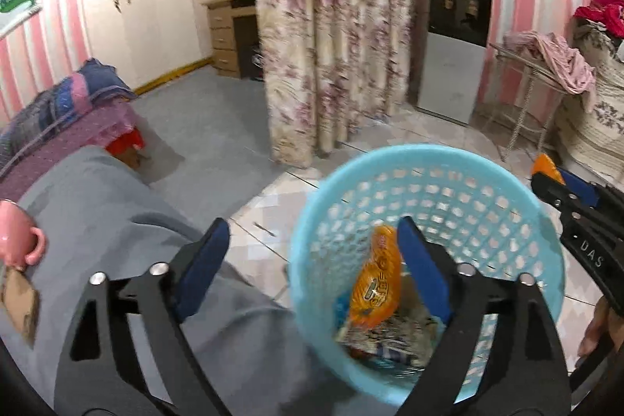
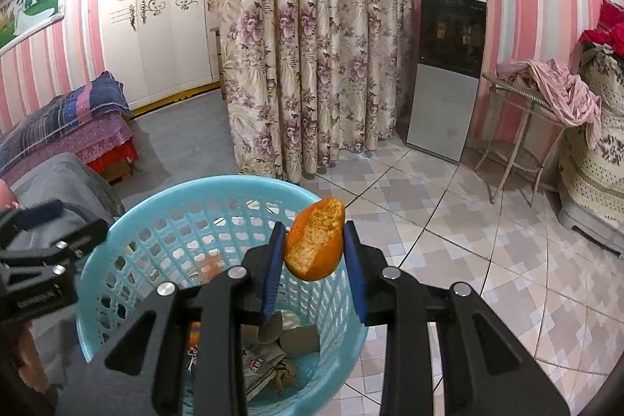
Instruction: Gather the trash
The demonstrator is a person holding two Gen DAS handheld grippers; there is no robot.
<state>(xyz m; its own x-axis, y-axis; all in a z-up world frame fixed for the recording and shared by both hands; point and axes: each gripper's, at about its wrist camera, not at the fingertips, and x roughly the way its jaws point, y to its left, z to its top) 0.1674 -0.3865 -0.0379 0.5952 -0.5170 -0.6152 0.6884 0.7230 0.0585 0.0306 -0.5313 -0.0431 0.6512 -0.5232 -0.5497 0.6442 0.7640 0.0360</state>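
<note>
A light blue mesh trash basket [image 1: 507, 190] stands on the tiled floor beside the grey-covered table; it also shows in the right wrist view [image 2: 163, 221]. An orange snack wrapper [image 1: 376, 283] is inside it, above other wrappers and scraps [image 2: 269, 357]. My left gripper [image 1: 312, 260] is open and empty, its right finger over the basket's mouth. My right gripper [image 2: 314, 252] is shut on a piece of orange peel [image 2: 316, 240] and holds it above the basket's right rim. The right gripper also shows at the right edge of the left wrist view [image 1: 565, 190].
A grey cloth covers the table [image 1: 117, 221] at left, with a pink mug [image 1: 19, 236] and a brown scrap [image 1: 19, 303] on it. A floral curtain [image 2: 304, 65], a water dispenser [image 2: 448, 65] and a wire side table with clothes [image 2: 538, 96] stand behind.
</note>
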